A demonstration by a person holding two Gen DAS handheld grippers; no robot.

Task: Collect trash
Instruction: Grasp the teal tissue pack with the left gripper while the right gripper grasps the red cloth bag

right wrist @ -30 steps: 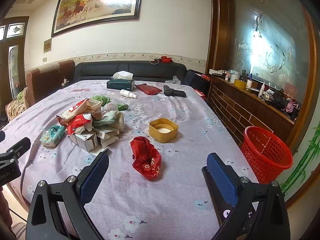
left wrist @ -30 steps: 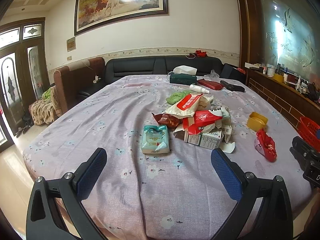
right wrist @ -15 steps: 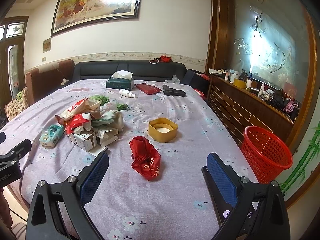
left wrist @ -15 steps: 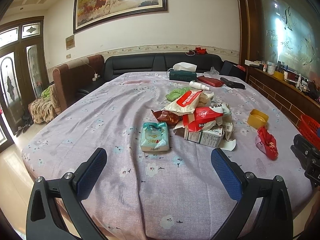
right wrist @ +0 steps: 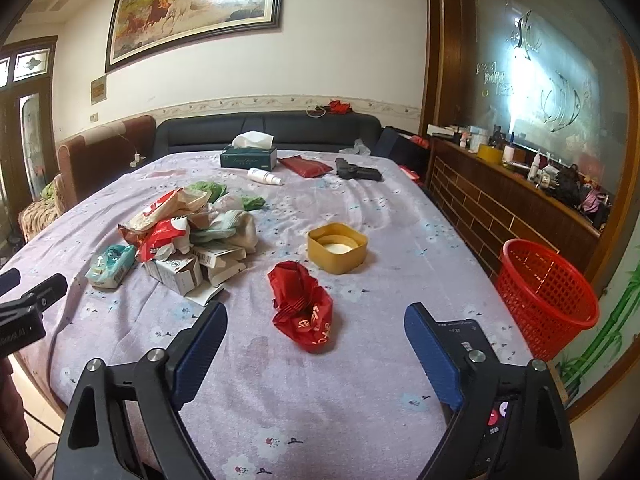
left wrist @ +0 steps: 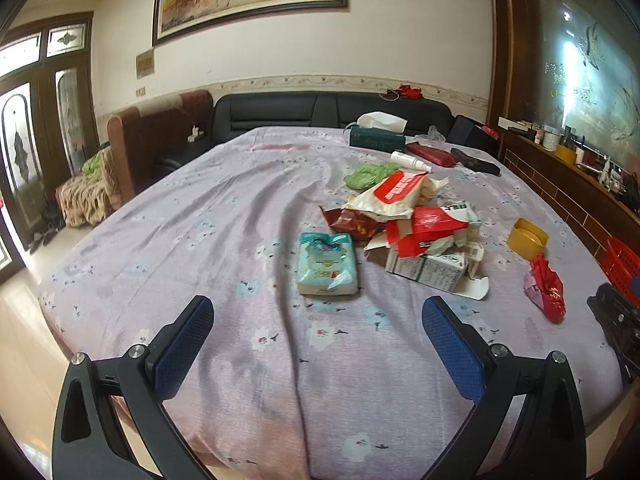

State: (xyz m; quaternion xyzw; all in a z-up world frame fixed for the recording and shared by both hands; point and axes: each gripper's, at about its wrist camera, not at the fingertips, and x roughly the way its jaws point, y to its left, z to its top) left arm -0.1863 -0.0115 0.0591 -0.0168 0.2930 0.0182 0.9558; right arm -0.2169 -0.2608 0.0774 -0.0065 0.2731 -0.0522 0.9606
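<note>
The right gripper (right wrist: pixel 316 340) has its jaws apart and closing, with nothing pressed between the pads; the crumpled red wrapper (right wrist: pixel 304 312) lies just ahead of them on the cloth. The left gripper (left wrist: pixel 318 340) stands wide and empty, short of the teal tissue pack (left wrist: pixel 327 264).

The likely slip: jaws that close before they straddle the wrapper would pinch the loose floral cloth (right wrist: pixel 320 408) instead, dragging it and the trash pile (right wrist: pixel 188 236) along. The wrapper is light and slick (it may squirt out sideways). The red basket (right wrist: pixel 548 296) sits off the bench's right edge, so a weak grip could drop it on the way.

The bench (left wrist: pixel 200 216) fills a sitting room with a dark sofa (right wrist: pixel 264 128) and a framed painting (right wrist: pixel 192 12) behind.
</note>
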